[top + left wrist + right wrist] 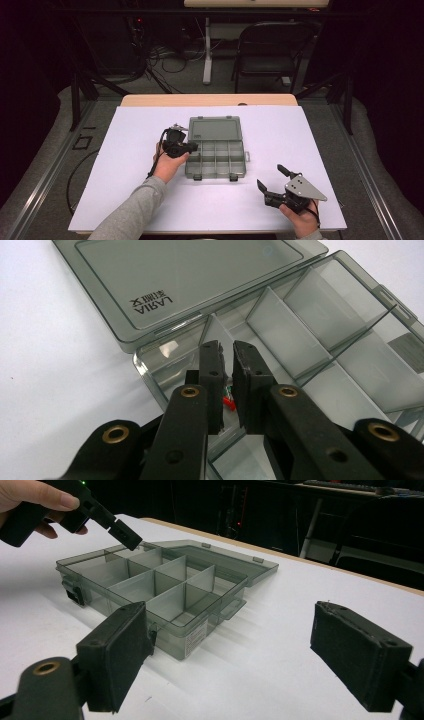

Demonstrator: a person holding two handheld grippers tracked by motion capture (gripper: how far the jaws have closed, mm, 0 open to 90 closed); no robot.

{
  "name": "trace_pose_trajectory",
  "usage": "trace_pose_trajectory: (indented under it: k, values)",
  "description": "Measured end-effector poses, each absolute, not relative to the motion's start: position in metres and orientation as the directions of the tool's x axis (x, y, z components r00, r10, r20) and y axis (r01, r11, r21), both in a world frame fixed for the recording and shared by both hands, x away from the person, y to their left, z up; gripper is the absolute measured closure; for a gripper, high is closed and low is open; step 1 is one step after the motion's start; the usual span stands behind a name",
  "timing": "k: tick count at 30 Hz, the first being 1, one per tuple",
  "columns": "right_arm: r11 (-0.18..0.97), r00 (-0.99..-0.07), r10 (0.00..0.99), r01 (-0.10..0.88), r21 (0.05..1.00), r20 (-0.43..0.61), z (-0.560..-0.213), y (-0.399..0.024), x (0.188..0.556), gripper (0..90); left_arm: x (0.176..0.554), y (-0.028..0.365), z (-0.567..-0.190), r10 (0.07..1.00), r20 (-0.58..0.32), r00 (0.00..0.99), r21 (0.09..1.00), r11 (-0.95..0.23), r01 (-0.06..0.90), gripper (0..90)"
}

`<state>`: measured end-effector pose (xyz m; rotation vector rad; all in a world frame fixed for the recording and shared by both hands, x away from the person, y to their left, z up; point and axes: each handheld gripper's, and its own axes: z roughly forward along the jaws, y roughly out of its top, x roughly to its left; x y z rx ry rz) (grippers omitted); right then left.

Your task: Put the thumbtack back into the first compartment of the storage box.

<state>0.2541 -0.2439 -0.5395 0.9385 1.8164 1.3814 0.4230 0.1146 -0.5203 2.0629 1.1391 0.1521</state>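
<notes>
Smoky translucent plastic organiser box [216, 147] at mat centre, hinged lid [215, 128] open flat behind.

Left gripper [226, 352] over box's near-left compartment, jaws nearly closed on small red-and-green part [228, 402] (identity unclear).

Right gripper [272, 178] right of box, jaws spread, empty.

Judgement: part not yet dropped; compartments look bare; release left.

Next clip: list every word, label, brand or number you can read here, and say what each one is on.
"ARIA", seen upside down, followed by two characters too unclear to read: printed on the open lid of the grey compartment box.
White sticker on the box's front wall, with a red mark at its top: print too small to read.
No other legible text in the high view.
</notes>
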Motion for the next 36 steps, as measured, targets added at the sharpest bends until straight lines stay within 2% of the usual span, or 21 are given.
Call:
trace_pose_trajectory:
  k: [12, 17, 25, 29, 36]
  values:
    - [0.186, -0.524, 0.848, 0.155, 0.97, -0.079, -0.54, -0.243, 0.254, 15.3, 0.422, 0.115, -0.52, 0.766, -0.236, 0.599, 0.675, -0.314, 0.668, 82.4]
    - [0.182, -0.523, 0.849, 0.155, 0.971, -0.076, -0.54, -0.243, 0.254, 15.3, 0.42, 0.115, -0.517, 0.761, -0.23, 0.607, 0.702, -0.303, 0.645, 70.1]
    - [0.182, -0.524, 0.848, 0.155, 0.971, -0.076, -0.54, -0.243, 0.254, 15.3, 0.414, 0.119, -0.509, 0.761, -0.177, 0.625, 0.761, -0.297, 0.577, 41.7]
    - [0.181, -0.523, 0.849, 0.155, 0.971, -0.074, -0.54, -0.243, 0.254, 15.3, 0.407, 0.125, -0.501, 0.754, -0.169, 0.635, 0.778, -0.294, 0.556, 34.8]
    - [0.182, -0.522, 0.85, 0.158, 0.971, -0.074, -0.54, -0.243, 0.255, 15.3, 0.386, 0.146, -0.49, 0.733, -0.164, 0.66, 0.814, -0.277, 0.511, 33.3]
